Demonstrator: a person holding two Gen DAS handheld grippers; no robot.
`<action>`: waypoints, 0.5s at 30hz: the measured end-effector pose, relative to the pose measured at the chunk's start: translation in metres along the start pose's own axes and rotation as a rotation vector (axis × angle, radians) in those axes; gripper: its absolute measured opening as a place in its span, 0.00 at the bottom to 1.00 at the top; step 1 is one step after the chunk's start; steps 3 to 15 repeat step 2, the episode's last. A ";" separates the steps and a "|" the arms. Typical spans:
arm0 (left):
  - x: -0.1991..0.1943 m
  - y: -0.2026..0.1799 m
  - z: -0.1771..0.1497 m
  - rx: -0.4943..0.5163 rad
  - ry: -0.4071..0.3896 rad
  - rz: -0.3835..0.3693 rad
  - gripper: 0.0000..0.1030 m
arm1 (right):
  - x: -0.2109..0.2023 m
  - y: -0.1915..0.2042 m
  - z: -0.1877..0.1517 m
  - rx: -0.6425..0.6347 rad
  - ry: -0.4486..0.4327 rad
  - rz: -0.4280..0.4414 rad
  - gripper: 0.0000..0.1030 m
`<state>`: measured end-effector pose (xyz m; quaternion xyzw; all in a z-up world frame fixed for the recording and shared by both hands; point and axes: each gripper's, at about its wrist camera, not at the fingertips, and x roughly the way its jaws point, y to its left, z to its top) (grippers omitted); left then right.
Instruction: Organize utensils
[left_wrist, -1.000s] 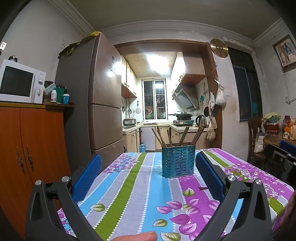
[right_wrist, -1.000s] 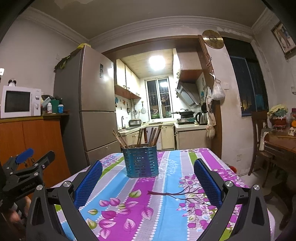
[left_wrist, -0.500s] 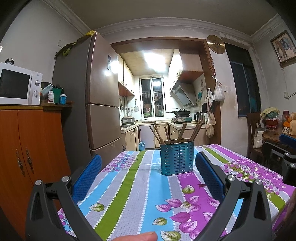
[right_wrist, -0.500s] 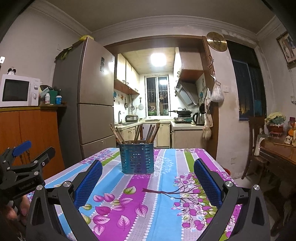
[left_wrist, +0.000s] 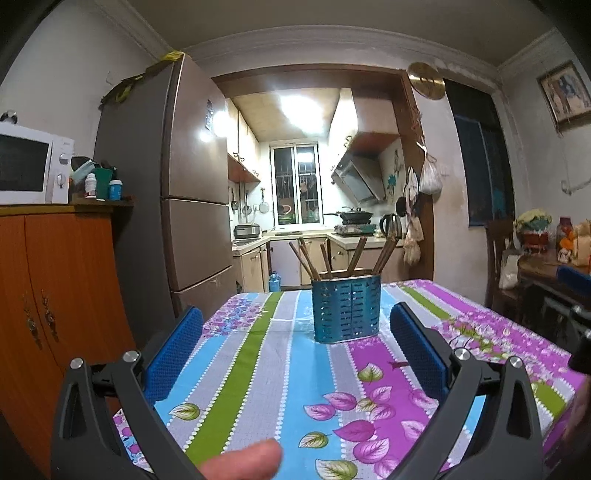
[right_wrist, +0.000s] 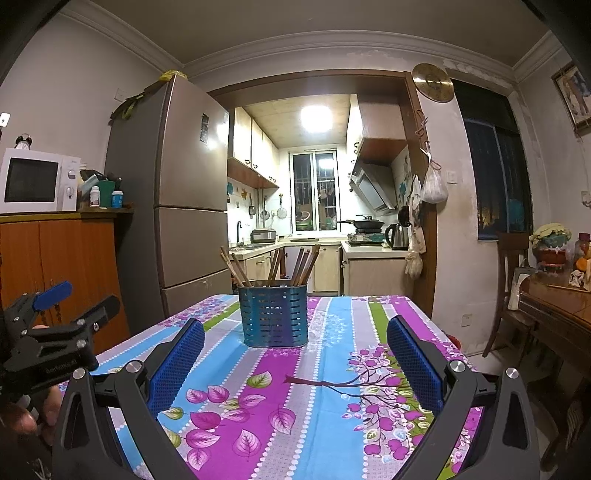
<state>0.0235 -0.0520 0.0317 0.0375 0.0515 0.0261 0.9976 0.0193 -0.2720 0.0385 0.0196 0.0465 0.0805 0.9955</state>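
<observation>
I find both my left tongs (left_wrist: 295, 343) and right tongs (right_wrist: 295, 347) released, empty; blue utensil holder (right_wrist: 273, 314) with chopsticks (right_wrist: 295, 266) stands ahead.

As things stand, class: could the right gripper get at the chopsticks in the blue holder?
Probably yes. The right gripper is open, and only bare tablecloth lies between it and the holder; the chopsticks stick up above the rim.
</observation>
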 end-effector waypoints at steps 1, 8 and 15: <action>0.001 0.000 -0.001 0.002 0.005 0.003 0.95 | 0.001 -0.001 -0.001 0.001 0.002 -0.003 0.96; 0.003 0.000 -0.003 0.005 0.015 0.004 0.95 | 0.002 -0.002 -0.001 0.002 0.004 -0.004 0.96; 0.003 0.000 -0.003 0.005 0.015 0.004 0.95 | 0.002 -0.002 -0.001 0.002 0.004 -0.004 0.96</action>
